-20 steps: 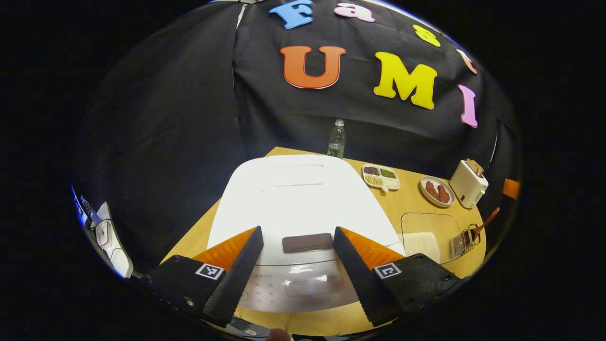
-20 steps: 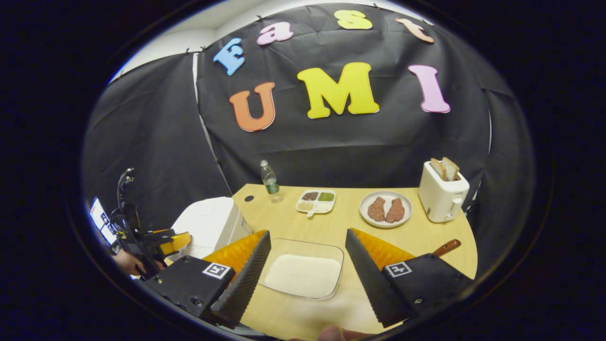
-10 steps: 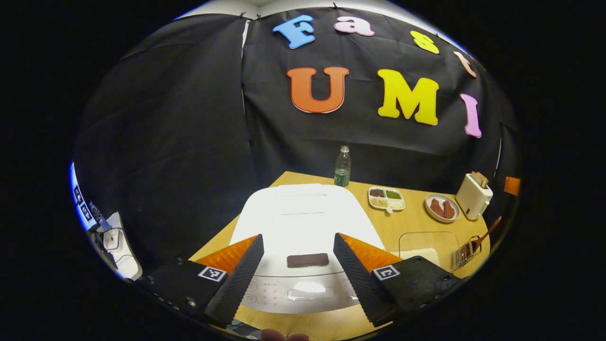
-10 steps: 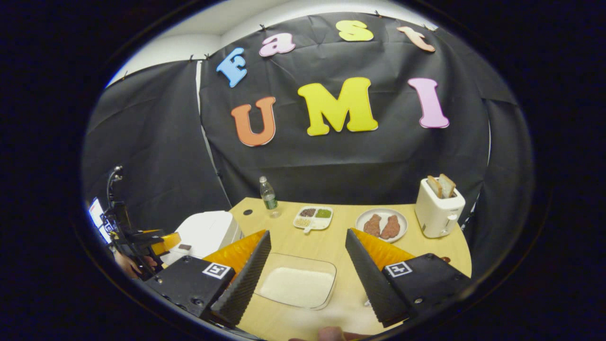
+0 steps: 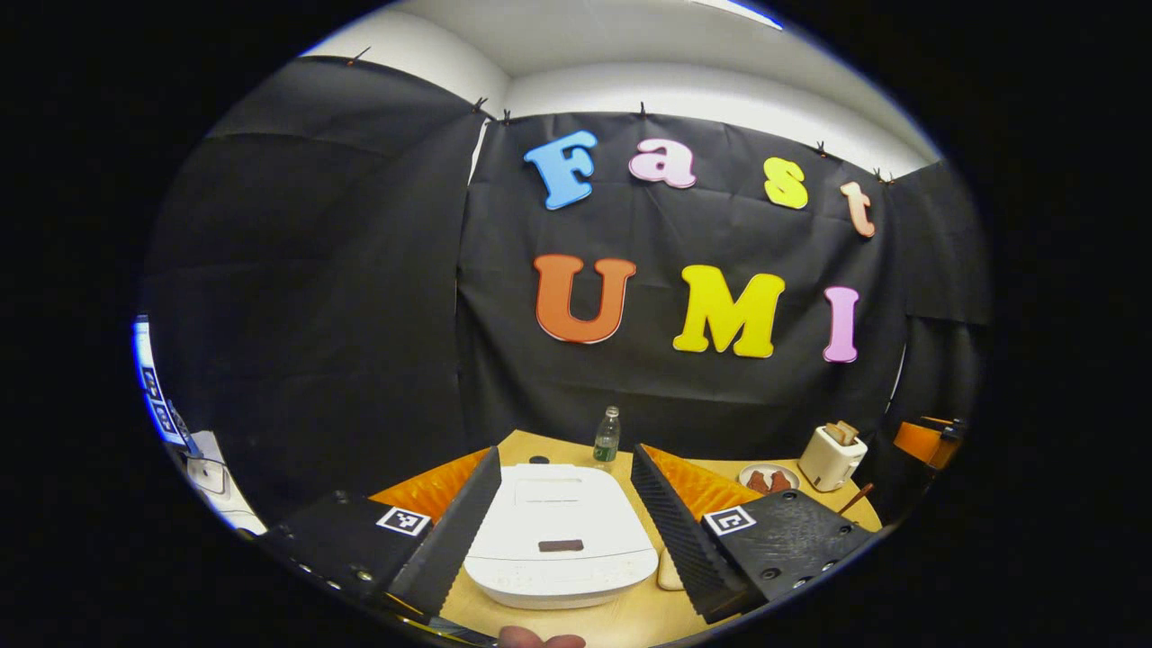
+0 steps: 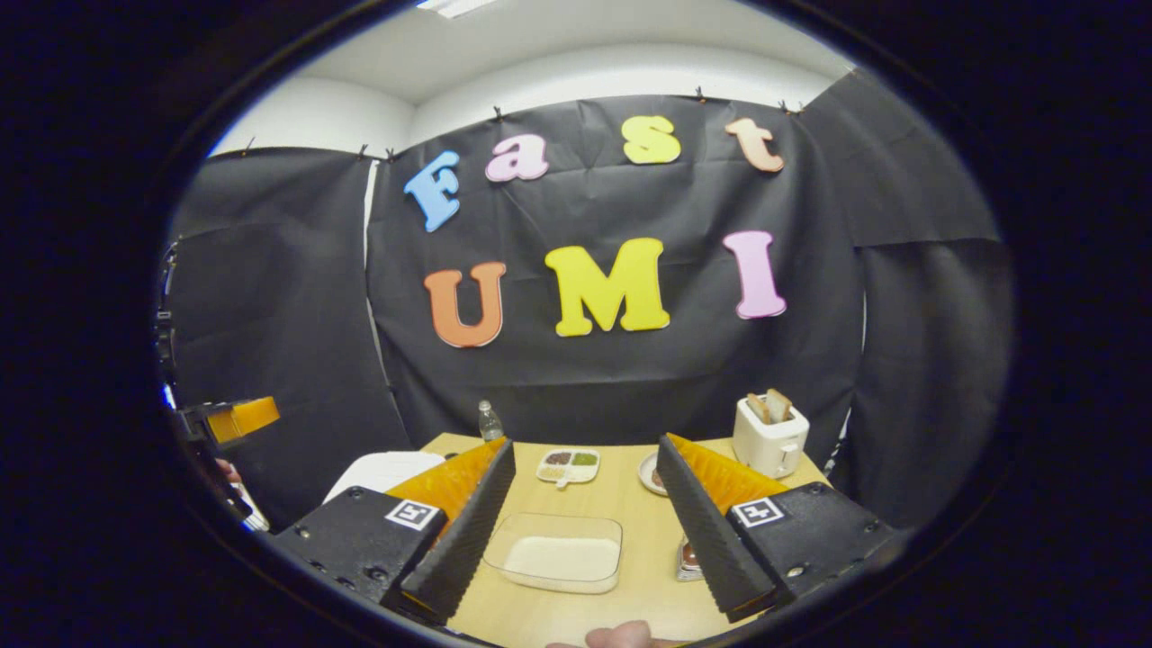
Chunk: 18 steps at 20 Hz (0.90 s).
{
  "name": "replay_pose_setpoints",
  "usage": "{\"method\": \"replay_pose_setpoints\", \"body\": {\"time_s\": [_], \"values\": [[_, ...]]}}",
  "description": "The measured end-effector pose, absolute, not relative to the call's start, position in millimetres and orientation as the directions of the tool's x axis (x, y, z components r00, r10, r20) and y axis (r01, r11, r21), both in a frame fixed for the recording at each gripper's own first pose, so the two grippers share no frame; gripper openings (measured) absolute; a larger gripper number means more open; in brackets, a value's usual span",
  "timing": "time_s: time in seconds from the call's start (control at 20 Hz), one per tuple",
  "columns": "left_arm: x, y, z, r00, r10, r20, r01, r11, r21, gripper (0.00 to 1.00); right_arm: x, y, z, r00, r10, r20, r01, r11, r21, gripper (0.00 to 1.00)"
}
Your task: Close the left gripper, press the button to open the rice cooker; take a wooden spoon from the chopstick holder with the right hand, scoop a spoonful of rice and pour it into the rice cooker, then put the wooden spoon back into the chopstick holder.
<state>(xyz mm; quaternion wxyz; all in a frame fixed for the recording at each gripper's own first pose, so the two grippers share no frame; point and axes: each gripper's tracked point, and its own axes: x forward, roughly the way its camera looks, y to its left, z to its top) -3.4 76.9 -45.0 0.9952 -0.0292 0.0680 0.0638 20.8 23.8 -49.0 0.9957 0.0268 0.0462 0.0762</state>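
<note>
The white rice cooker (image 5: 558, 522) stands on the wooden table with its lid down and a dark button (image 5: 560, 545) near the front. My left gripper (image 5: 565, 450) hovers open well back from it, nothing between its fingers. In the right gripper view the cooker (image 6: 382, 470) sits at the left. A glass dish of rice (image 6: 556, 553) lies ahead of my right gripper (image 6: 585, 441), which is open and holds nothing. The chopstick holder (image 6: 688, 558) peeks out beside its right finger. The wooden spoon's handle (image 5: 857, 498) sticks up at the right in the left gripper view.
A water bottle (image 6: 489, 421), a divided dish of beans (image 6: 569, 465), a plate of meat (image 5: 768, 479) and a toaster (image 6: 769, 436) line the table's back. The left gripper (image 6: 225, 418) and a hand (image 6: 227, 470) show at the left edge.
Both grippers have pulled back and risen away from the table, so cooker and rice dish look smaller and lower. Both stay open.
</note>
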Motion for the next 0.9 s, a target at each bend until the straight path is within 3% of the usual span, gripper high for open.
{"method": "replay_pose_setpoints", "body": {"time_s": [0.1, 0.2, 0.25, 0.3, 0.45, 0.5, 0.55, 0.8, 0.9], "values": [[-31, 64, -29, 0.990, 0.087, -0.109, -0.093, 0.994, -0.055, 0.95, -15, 16, -38, 0.992, 0.111, -0.057, -0.108, 0.993, 0.048, 0.96], [-56, 54, -22, 0.993, 0.062, -0.098, -0.067, 0.996, -0.050, 0.96, -50, 11, -27, 0.997, 0.071, -0.026, -0.070, 0.997, 0.039, 1.00], [-67, 51, -19, 0.995, 0.057, -0.084, -0.061, 0.997, -0.040, 0.96, -65, 7, -23, 0.999, 0.049, -0.015, -0.049, 0.998, 0.030, 0.96], [-78, 47, -16, 0.996, 0.053, -0.075, -0.055, 0.998, -0.032, 0.96, -77, 3, -22, 0.999, 0.030, -0.010, -0.030, 0.999, 0.021, 1.00], [-104, 29, -12, 0.997, 0.029, -0.065, -0.032, 0.999, -0.034, 0.96, -110, 4, -22, 1.000, 0.007, -0.011, -0.007, 0.999, 0.034, 0.96], [-111, 26, -9, 0.998, 0.025, -0.061, -0.027, 0.999, -0.038, 1.00, -116, 4, -23, 1.000, 0.003, -0.011, -0.003, 0.999, 0.041, 1.00], [-116, 22, -8, 0.998, 0.021, -0.055, -0.023, 0.999, -0.039, 0.96, -122, 6, -24, 1.000, 0.004, -0.015, -0.003, 0.999, 0.050, 1.00], [-124, 10, -6, 0.999, 0.009, -0.049, -0.011, 0.999, -0.030, 0.96, -122, 9, -23, 1.000, 0.009, -0.015, -0.008, 0.999, 0.042, 0.96], [-122, 10, -6, 0.998, 0.018, -0.056, -0.020, 0.999, -0.029, 0.96, -123, 9, -22, 1.000, 0.013, -0.018, -0.012, 0.999, 0.040, 1.00]]}}
